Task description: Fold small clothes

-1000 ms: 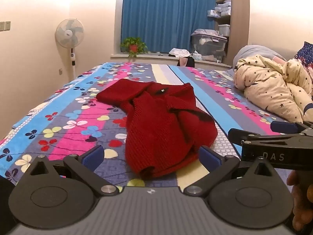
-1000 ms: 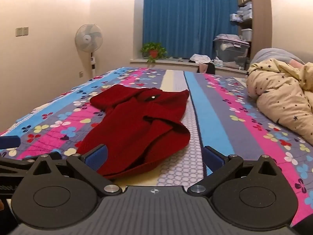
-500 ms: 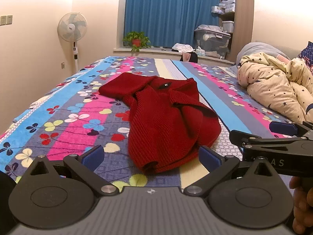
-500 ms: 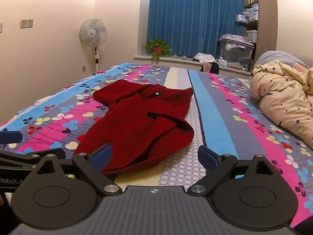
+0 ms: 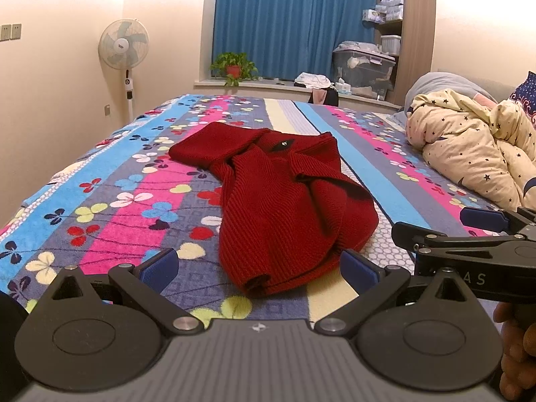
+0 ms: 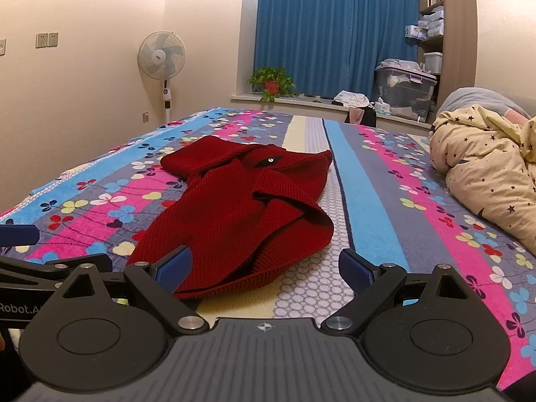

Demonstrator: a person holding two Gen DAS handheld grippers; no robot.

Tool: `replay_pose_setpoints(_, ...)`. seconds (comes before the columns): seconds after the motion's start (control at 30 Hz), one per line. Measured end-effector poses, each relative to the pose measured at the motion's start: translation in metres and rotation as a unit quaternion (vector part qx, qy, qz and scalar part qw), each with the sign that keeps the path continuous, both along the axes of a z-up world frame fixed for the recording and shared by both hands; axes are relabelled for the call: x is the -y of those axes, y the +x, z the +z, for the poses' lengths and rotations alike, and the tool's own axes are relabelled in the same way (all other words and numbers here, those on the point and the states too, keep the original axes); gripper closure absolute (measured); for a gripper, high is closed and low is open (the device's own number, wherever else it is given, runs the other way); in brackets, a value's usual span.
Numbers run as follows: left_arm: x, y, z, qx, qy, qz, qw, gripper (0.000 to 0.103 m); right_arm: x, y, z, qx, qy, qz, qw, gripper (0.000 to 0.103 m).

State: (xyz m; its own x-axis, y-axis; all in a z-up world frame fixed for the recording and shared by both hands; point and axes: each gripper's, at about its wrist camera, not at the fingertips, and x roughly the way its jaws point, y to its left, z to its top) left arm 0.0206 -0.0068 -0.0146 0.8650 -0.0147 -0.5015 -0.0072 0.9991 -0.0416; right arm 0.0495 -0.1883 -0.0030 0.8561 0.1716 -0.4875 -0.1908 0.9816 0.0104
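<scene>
A small dark red knitted sweater [image 5: 281, 201] lies crumpled on the striped flowered bedspread [image 5: 110, 221], with one sleeve spread to the far left and its hem nearest me. It also shows in the right wrist view [image 6: 241, 214]. My left gripper [image 5: 258, 268] is open and empty, held just short of the hem. My right gripper [image 6: 264, 268] is open and empty, also just short of the hem. The right gripper shows side-on at the right edge of the left wrist view [image 5: 475, 238].
A cream star-print duvet [image 5: 475, 147] is heaped on the right side of the bed. A standing fan [image 5: 124, 47] is by the left wall. A potted plant [image 5: 234, 67], a storage box [image 5: 361, 67] and shelves stand at the far window with blue curtains.
Both grippers have tilted and shifted slightly, so the sweater sits a little lower and closer in both views. The sweater has not moved. Both grippers stay open.
</scene>
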Motion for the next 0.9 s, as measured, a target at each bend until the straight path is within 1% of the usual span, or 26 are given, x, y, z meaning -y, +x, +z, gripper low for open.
replay_pose_setpoints(0.37, -0.0004, -0.0009, -0.0003, 0.0, 0.0, 0.0, 1.0, 0.0, 0.0012, 0.0006, -0.0042, -0.002, 0.001, 0.001, 1.0, 0.008)
replay_pose_setpoints(0.9, -0.0007, -0.0003, 0.0001, -0.001, 0.0, 0.0, 1.0, 0.0, 0.0018, 0.0018, -0.0025, -0.005, 0.001, 0.001, 1.0, 0.008)
